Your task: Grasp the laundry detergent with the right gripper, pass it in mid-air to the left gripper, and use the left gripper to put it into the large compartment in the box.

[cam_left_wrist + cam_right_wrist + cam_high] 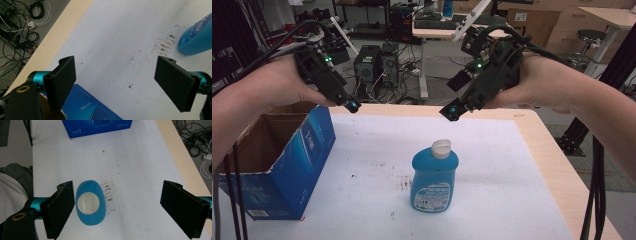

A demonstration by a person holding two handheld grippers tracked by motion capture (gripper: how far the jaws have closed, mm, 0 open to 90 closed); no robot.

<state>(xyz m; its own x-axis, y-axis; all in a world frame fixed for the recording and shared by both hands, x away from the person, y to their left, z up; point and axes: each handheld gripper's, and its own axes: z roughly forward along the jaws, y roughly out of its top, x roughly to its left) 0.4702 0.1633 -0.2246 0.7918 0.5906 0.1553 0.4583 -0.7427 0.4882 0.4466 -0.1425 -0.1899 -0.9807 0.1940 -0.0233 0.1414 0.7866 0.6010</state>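
A blue plastic bottle [434,177] with a white cap stands upright near the middle of the white table cover. From above, in the right gripper view, the bottle [90,202] sits close to the left jaw, well below it. My right gripper [122,206] is open and hangs in the air over the bottle; in the high view it [453,111] is above and slightly behind it. My left gripper [116,80] is open too, held high at the back left [351,104], near the blue box. The bottle's base [197,37] appears at the upper right of the left gripper view.
An open blue cardboard box [287,155] stands at the table's left; its blue side [97,127] is at the top of the right gripper view. The white cover [372,165] has brown stains near the bottle. Wooden table edges run along the back and right. Cables and computers lie on the floor beyond.
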